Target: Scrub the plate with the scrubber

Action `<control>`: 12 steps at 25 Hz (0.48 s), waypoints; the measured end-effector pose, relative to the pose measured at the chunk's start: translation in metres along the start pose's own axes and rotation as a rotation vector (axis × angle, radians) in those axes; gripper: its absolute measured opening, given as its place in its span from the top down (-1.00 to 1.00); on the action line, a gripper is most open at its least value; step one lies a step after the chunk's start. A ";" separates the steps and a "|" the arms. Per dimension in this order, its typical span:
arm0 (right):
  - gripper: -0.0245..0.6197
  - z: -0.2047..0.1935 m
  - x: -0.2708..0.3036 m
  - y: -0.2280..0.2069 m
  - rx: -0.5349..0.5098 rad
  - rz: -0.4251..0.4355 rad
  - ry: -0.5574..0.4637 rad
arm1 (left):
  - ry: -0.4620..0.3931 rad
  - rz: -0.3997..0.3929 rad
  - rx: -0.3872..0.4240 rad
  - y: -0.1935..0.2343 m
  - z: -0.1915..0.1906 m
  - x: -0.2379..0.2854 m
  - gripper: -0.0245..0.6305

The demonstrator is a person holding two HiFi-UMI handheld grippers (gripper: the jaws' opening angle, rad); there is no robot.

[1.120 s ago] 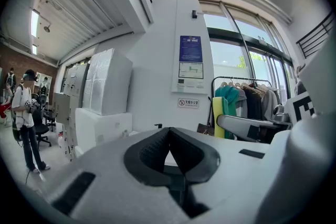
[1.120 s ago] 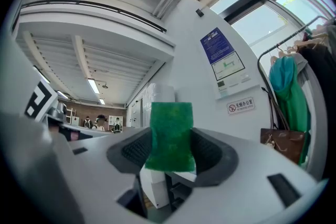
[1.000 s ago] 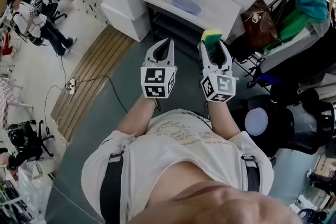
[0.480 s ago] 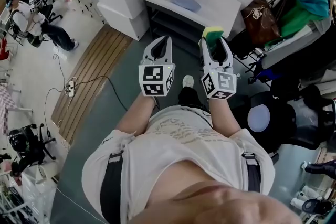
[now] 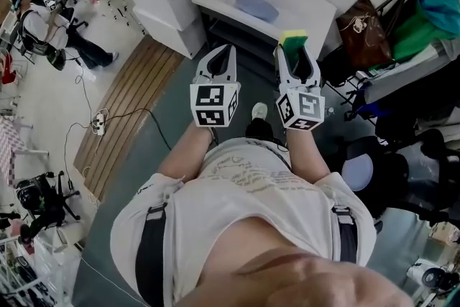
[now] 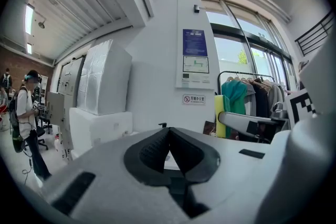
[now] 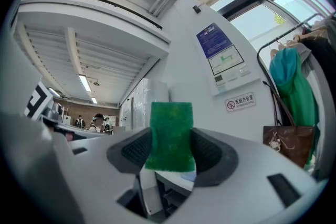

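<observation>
While the right gripper [image 5: 295, 54] clamps the scrubber [image 5: 292, 37] | left gripper [image 5: 228, 52] clenched, empty | risk: plate [image 5: 256, 8], far in the sink [image 5: 305, 11], may skid if scrubbed unsteadied.

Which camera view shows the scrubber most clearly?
The right gripper view: the scrubber stands close and central, clamped between the jaws. The head view shows it small, from above; the left gripper view only its yellow edge.
</observation>
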State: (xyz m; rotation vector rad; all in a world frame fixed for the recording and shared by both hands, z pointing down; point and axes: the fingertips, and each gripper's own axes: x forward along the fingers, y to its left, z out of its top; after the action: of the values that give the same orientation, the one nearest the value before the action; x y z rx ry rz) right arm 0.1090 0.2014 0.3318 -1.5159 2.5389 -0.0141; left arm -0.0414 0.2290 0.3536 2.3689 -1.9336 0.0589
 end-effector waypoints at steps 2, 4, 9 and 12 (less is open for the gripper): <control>0.20 -0.004 0.015 -0.008 0.008 0.000 0.000 | 0.008 -0.002 0.008 0.002 -0.002 0.016 0.86; 0.20 -0.006 0.031 -0.015 0.011 0.004 -0.004 | 0.007 0.001 0.012 0.006 -0.001 0.032 0.86; 0.20 -0.014 0.071 -0.034 0.015 0.029 -0.008 | 0.003 0.024 0.018 0.019 0.002 0.074 0.86; 0.20 -0.015 0.099 -0.050 0.022 0.035 -0.006 | 0.017 0.025 0.018 0.023 0.005 0.105 0.86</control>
State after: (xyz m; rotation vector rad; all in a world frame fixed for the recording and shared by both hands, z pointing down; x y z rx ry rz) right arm 0.1043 0.0898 0.3362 -1.4614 2.5521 -0.0323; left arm -0.0433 0.1212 0.3586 2.3474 -1.9641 0.0982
